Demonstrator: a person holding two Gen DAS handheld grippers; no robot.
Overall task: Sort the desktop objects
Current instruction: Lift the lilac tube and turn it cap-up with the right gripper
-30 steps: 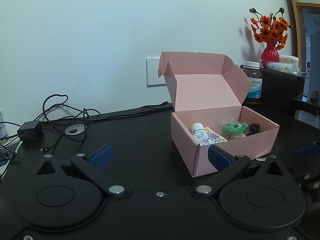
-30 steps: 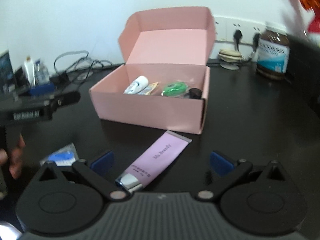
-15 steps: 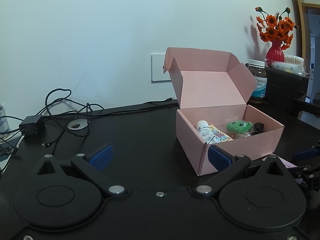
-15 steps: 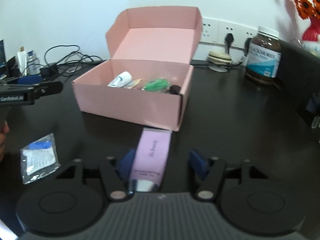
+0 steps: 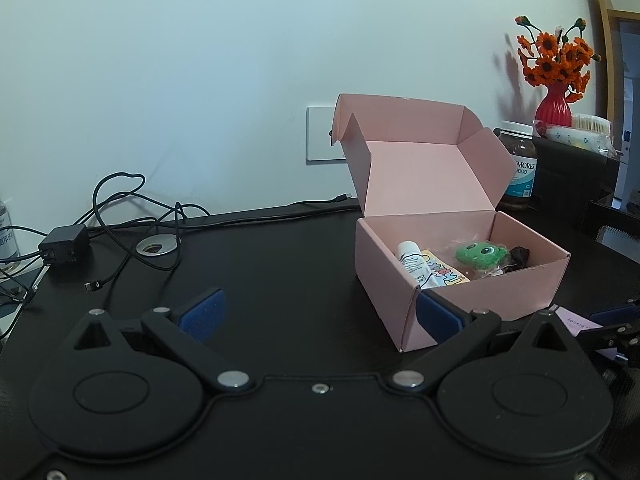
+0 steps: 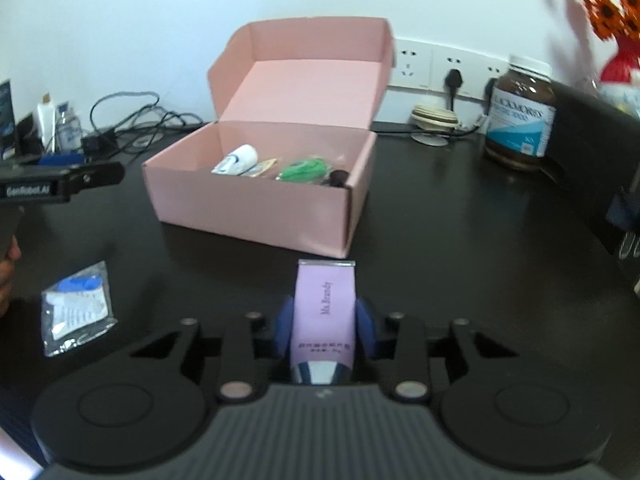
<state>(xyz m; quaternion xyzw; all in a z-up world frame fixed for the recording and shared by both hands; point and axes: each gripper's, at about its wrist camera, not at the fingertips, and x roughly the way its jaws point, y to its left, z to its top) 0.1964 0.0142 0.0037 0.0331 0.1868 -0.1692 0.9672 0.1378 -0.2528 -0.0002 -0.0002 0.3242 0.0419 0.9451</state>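
While the lilac tube lies on the black desk just in front of the pink box, the right gripper has just been closing and now pinches the tube's sides between its blue pads. The tube's crimped end points toward the box's near wall; its cap end sits back between the jaws.

Inside the open box rest a white tube, a green plush toy and a small dark item. The lid stands upright behind them.

To the left of the box, a clear packet with a blue insert lies flat on the desk, still unsorted. The left gripper hovers on that same side of the box, its jaws spread wide and empty.

Likely risks: the tube is soft and smooth, so a narrow side grip could let it slip or swivel when lifted. Its crimped end lies near the box wall, so a low forward carry could catch the rim and shove the light cardboard box. Dropped carelessly, it could land atop the toy rather than in the free space.
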